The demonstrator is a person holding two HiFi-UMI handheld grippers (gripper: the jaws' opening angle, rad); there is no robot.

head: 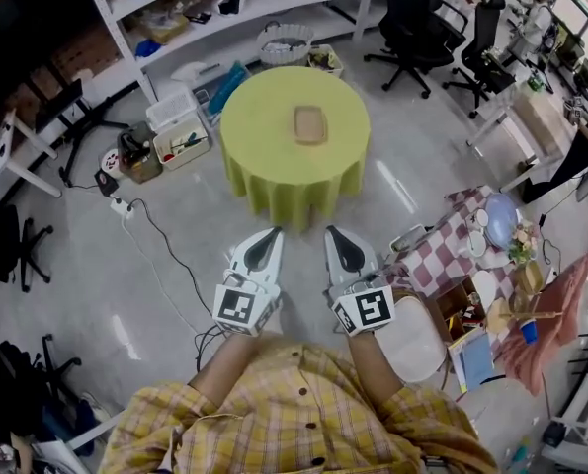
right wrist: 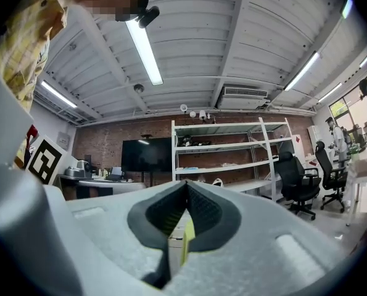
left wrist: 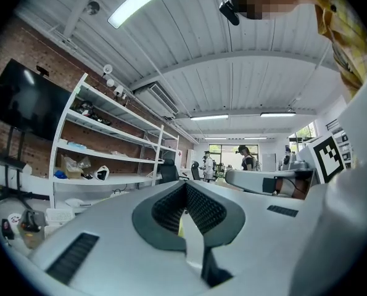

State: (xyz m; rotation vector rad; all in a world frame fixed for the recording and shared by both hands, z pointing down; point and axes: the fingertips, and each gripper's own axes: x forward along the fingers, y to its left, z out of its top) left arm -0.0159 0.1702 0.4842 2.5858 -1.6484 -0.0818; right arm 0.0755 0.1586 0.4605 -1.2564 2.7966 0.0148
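Tan tray (head: 309,124) on the green tabletop (head: 264,171) is seen well ahead of the left gripper (head: 270,233) and right gripper (head: 333,231), marginally nearer the right; all fingers are clenched on nothing.

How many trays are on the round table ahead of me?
1. A tan tray lies at the middle of the yellow-green round table. Nothing else shows on its cloth, and none looks hidden.

**Colours and patterns, workshop scene**

Left gripper (head: 270,237) and right gripper (head: 333,235): pale grey shells, dark grey ribbed fingers (left wrist: 202,208), and black-and-white square patterns on the marker cubes (head: 239,307). Round tabletop (head: 264,166): plain yellow-green cloth under a tan tray (head: 309,124). Side table (head: 442,250): red-and-white check. Shirt (head: 303,413): yellow plaid. Floor (head: 175,294): glossy grey. Wall (right wrist: 109,147): red-brown brick.
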